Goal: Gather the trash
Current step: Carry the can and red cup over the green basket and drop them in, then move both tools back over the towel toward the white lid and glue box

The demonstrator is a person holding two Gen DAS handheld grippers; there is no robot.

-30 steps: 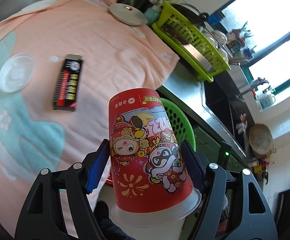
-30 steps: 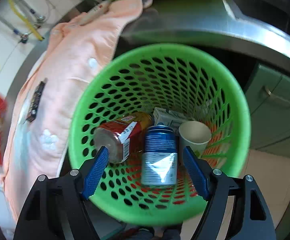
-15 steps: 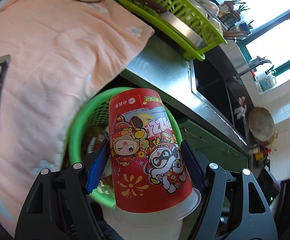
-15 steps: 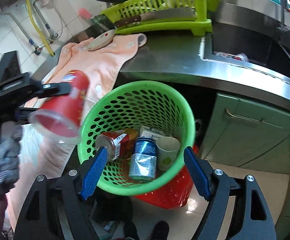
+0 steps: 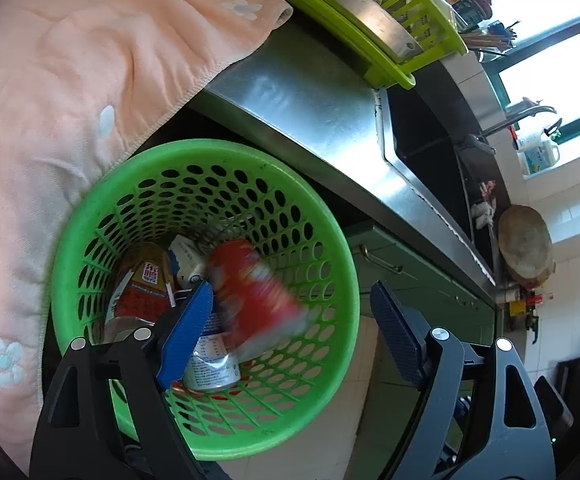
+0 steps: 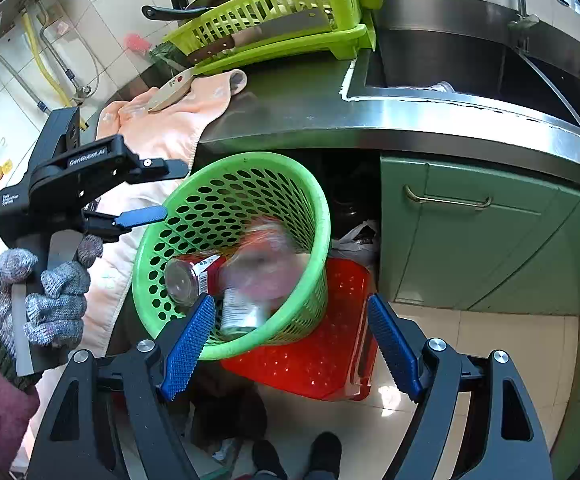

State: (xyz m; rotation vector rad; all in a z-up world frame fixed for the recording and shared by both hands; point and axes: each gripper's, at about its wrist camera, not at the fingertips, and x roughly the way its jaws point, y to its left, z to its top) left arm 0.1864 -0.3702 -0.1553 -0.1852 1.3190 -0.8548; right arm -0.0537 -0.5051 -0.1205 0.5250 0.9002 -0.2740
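A red printed paper cup is a falling blur inside the green perforated basket, clear of my left gripper, whose jaws are opening above the basket with nothing between them. The right wrist view shows the same blurred cup in the green basket, with a red can and a silver-blue can under it. There my left gripper hangs at the basket's left rim, held by a gloved hand. My right gripper stands open over the basket's near side, holding nothing.
The green basket rests on a red crate on the floor before a steel counter with green cabinet doors. A peach towel drapes over the counter's left. A lime dish rack and a sink lie behind.
My left gripper carried the red cup from above the towel to over the basket, then let go; the cup now drops inside. The right gripper drew back and up from the basket.
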